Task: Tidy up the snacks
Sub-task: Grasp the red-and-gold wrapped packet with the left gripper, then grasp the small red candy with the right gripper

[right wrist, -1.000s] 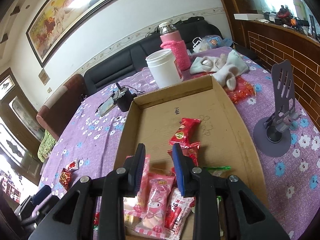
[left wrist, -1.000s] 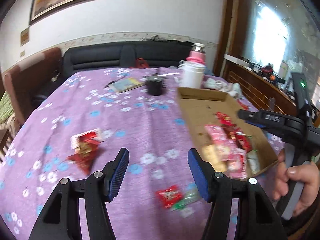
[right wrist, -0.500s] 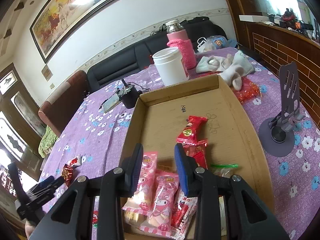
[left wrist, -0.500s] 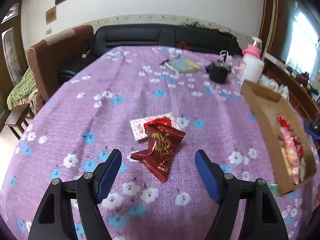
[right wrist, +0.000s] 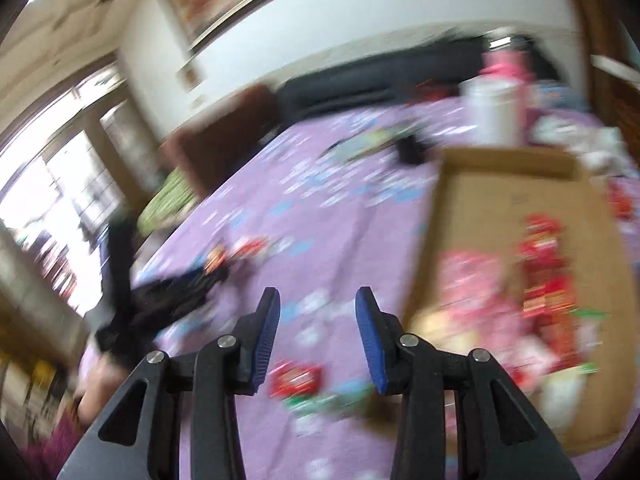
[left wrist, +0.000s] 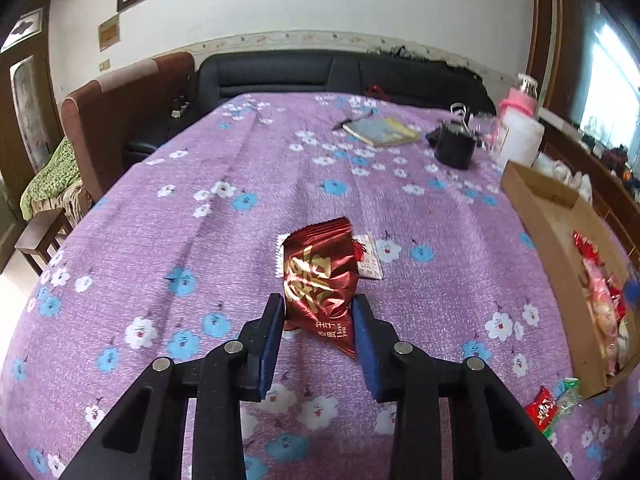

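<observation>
A dark red foil snack packet [left wrist: 318,264] stands between my left gripper [left wrist: 318,308] jaws, which are closing with both blue pads against its sides. Under it lies a flat white-and-red packet [left wrist: 370,260] on the purple flowered tablecloth. At the right, the cardboard box [left wrist: 536,208] holds several pink and red snacks. My right gripper [right wrist: 317,300] hovers over the cloth just left of the box [right wrist: 500,216]; its jaws are opening with nothing between them. A red packet [right wrist: 296,380] and a green one [right wrist: 320,402] lie below it. That view is blurred.
A black cup [left wrist: 456,148], a white jar [left wrist: 520,140], a pink bottle [left wrist: 522,96] and a book [left wrist: 380,130] stand at the table's far side. A black sofa and a brown armchair lie beyond. A small red packet [left wrist: 540,410] lies by the box's near corner.
My left gripper swung left to the dark red packet, dropped toward it and closed on it. My right gripper moved left off the box to above the cloth.
</observation>
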A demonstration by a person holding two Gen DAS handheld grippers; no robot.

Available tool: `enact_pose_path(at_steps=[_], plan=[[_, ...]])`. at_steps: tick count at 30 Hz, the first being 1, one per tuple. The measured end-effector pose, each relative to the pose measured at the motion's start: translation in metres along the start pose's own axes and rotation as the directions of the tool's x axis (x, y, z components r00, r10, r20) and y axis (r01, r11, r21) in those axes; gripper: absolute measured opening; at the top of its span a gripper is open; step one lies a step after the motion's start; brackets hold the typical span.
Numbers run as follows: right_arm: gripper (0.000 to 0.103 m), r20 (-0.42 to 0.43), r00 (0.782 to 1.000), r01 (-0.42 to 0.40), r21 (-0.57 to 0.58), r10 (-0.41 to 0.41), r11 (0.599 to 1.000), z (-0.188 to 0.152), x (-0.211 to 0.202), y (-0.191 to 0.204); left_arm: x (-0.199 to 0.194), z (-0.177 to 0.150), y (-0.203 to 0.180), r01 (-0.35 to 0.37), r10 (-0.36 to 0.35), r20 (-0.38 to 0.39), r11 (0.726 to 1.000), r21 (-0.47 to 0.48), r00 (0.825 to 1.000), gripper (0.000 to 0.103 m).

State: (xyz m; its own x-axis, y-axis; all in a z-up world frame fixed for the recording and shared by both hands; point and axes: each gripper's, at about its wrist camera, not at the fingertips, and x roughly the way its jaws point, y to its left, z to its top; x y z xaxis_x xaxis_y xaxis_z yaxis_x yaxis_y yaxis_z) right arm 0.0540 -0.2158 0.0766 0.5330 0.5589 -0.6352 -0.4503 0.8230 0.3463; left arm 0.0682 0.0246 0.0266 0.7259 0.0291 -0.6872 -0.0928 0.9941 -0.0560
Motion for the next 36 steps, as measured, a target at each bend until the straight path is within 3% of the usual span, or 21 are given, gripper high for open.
enact_pose_path(at_steps=[2, 6, 10, 13, 15, 17, 19, 26, 33, 36], plan=[[0.038, -0.077, 0.997, -0.022, -0.028, 0.020, 0.999, -0.008, 0.018, 0.013, -0.005, 0.001, 0.005, 0.000, 0.000, 0.020, 1.000, -0.012, 1.000, 0.036], [0.038, -0.169, 0.985, 0.011, -0.097, -0.028, 0.995, -0.023, 0.045, 0.029, -0.010, 0.004, 0.010, 0.028, -0.027, 0.035, 0.999, -0.042, 0.999, 0.036], [0.038, -0.186, 0.973, 0.106, -0.164, -0.136, 0.981, -0.032, 0.060, 0.038, -0.019, 0.006, 0.008, 0.039, -0.036, 0.075, 0.999, -0.033, 0.997, 0.036], [0.047, -0.191, 0.966, 0.132, -0.227, -0.177, 0.965, -0.037, 0.065, 0.046, -0.023, 0.006, 0.007, 0.041, -0.039, 0.085, 0.999, -0.025, 0.996, 0.036], [0.047, -0.210, 0.967, 0.091, -0.243, -0.144, 0.966, -0.041, 0.064, 0.051, -0.024, 0.006, 0.007, 0.042, -0.039, 0.087, 0.999, -0.023, 0.995, 0.036], [0.047, -0.283, 0.959, -0.071, -0.220, 0.006, 0.973, -0.044, 0.066, 0.059, -0.024, 0.007, 0.009, 0.041, -0.039, 0.088, 0.999, -0.030, 0.995, 0.036], [0.047, -0.280, 0.956, -0.155, -0.216, 0.091, 0.964, -0.043, 0.058, 0.066, -0.024, 0.007, 0.011, 0.044, -0.041, 0.089, 0.998, -0.038, 0.995, 0.036], [0.047, -0.242, 0.966, -0.134, -0.184, 0.088, 0.974, -0.033, 0.041, 0.047, -0.024, 0.007, 0.015, 0.051, -0.045, 0.093, 0.997, -0.056, 0.995, 0.036], [0.047, -0.280, 0.960, -0.121, -0.321, 0.028, 0.939, -0.039, 0.032, 0.052, -0.026, 0.007, 0.015, 0.053, -0.048, 0.097, 0.997, -0.055, 0.994, 0.036], [0.047, -0.347, 0.938, -0.150, -0.408, -0.001, 0.901, -0.052, 0.029, 0.058, -0.025, 0.007, 0.015, 0.056, -0.050, 0.095, 0.997, -0.054, 0.994, 0.036]])
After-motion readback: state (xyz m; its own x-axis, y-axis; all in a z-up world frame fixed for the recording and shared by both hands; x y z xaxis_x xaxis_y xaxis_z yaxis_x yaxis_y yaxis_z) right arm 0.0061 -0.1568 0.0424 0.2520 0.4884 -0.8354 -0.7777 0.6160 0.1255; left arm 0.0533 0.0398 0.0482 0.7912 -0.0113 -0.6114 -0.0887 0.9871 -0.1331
